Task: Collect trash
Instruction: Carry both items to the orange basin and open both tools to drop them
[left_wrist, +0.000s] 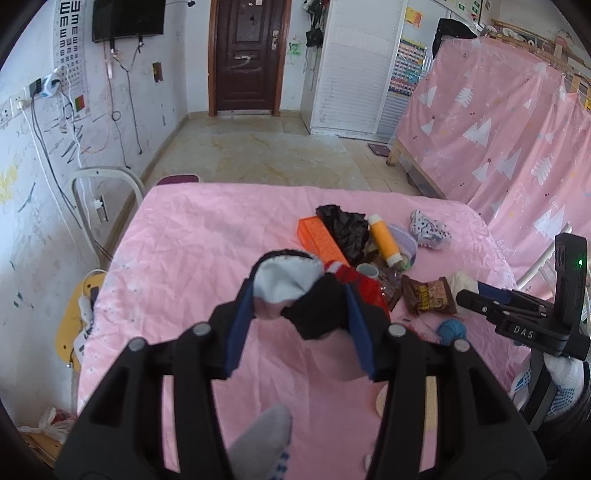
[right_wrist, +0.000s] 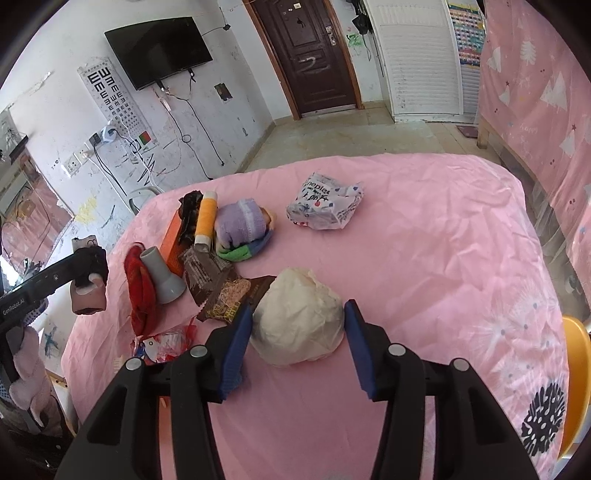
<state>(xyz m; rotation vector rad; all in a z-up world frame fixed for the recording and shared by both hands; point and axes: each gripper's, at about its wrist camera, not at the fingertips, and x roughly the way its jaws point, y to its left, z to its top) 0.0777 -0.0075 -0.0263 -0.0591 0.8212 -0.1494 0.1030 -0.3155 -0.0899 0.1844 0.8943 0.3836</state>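
1. Left gripper (left_wrist: 301, 295) jaws clamp a sock (left_wrist: 284, 288), lifted left of the snack wrapper (right_wrist: 225, 295).
2. Right gripper (right_wrist: 299, 325) jaws pinch the paper wad (right_wrist: 299, 317) on the desk (right_wrist: 424, 258), touching that wrapper.
3. Grey cup (right_wrist: 162, 277), orange tube (right_wrist: 205, 218) beyond it.

Ahead of the left gripper (left_wrist: 301, 295), its bunched sock (left_wrist: 291, 291) is hiding part of the red wrapper (left_wrist: 364, 286); the black bag (left_wrist: 347, 230) is covering the orange box's (left_wrist: 317, 240) far end.
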